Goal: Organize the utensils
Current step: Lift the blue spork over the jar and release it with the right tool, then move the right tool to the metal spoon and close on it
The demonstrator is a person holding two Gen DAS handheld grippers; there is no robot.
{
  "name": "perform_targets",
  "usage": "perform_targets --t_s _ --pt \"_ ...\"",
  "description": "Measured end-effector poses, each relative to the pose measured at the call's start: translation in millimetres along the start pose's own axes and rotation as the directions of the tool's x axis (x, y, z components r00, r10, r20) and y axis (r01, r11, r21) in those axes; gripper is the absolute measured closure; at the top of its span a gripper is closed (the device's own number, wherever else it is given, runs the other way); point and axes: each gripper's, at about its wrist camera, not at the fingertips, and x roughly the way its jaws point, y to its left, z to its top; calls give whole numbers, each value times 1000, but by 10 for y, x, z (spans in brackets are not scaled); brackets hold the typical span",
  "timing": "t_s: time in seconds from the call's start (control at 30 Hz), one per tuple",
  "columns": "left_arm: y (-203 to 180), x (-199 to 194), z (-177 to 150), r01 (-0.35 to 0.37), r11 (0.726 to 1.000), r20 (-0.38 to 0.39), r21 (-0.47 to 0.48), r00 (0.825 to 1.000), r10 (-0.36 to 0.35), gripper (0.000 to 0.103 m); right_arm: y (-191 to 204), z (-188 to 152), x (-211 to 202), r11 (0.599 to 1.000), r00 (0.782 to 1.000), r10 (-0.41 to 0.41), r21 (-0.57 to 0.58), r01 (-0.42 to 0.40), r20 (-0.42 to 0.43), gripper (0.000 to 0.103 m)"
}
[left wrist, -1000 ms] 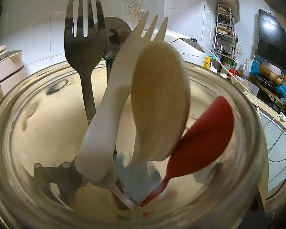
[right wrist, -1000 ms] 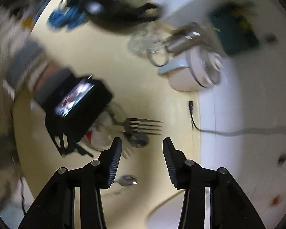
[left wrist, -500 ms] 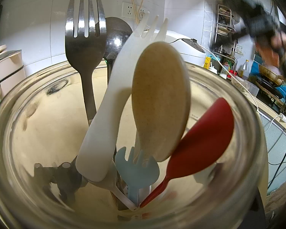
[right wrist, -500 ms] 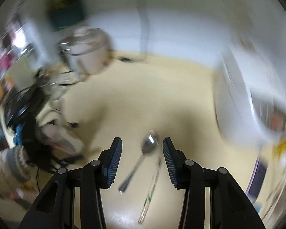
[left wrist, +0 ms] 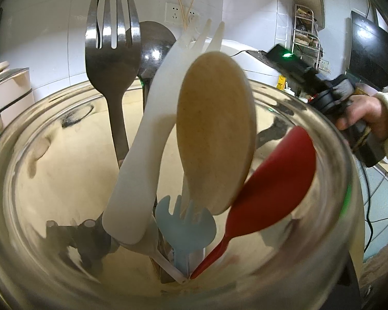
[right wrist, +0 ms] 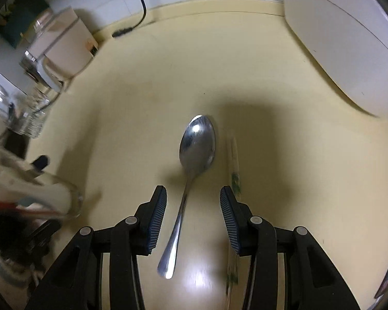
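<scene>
We note 1 steel spoon [right wrist: 197, 144] flat on the yellow counter [right wrist: 142, 103], bowl up; chopsticks [right wrist: 232, 160] beside it. Glass jar [left wrist: 344, 180] holds forks, spoons upright.

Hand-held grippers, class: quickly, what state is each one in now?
Left hand-held gripper: fingers unseen; cannot be told.
Right hand-held gripper: open, empty, above the metal spoon.

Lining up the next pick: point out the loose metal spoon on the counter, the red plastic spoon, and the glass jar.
metal spoon [right wrist: 198, 142], right wrist view, on its bowl
red plastic spoon [left wrist: 276, 183], left wrist view, on its bowl
glass jar [left wrist: 349, 178], left wrist view, on its rim
</scene>
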Motion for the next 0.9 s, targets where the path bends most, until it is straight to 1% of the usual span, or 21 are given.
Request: perform_targets --t_s 0.13,0.27,0.4,0.43,0.47,0.5,0.57,0.63,0.7,0.8,0.9 --pt "-16 7 -7 2 1000 0 -1 1000 -2 11 56 186 183 999 999 -54 -5 54 -6 59" --pt "-4 -1 -9 3 1000 0 -2 1000 -3 11 123 260 325 996 996 -87 -11 87 -35 59" --pt "17 -11 -18 3 1000 0 -2 1000 -3 11 254 277 394 989 992 -128 -78 127 -14 58" --pt "9 -8 -19 4 1000 0 -3 1000 -4 11 295 266 411 983 989 -145 -111 144 -2 58" --pt "16 -12 -17 4 1000 0 -3 1000 -4 11 316 260 411 981 989 -144 -128 144 9 58" --pt "13 -14 -17 4 1000 0 -3 1000 -4 11 335 243 410 979 990 -137 -149 138 17 58" --pt "14 -15 -16 4 1000 0 -3 1000 -4 11 338 214 405 978 992 -125 -166 128 30 63" --pt "4 -11 -15 4 1000 -1 -3 1000 -4 11 290 174 384 981 993 -113 -152 118 38 63" --pt "18 -15 -13 4 1000 -1 -3 1000 -4 11 263 135 322 987 995 -78 -133 86 65 63" --pt "12 -13 -12 5 1000 -1 -3 1000 -5 11 226 108 157 994 991 -27 -101 40 131 63" --pt "14 -14 -10 4 1000 -1 -3 1000 -4 11 213 40 -118 996 976 15 -92 6 219 63"
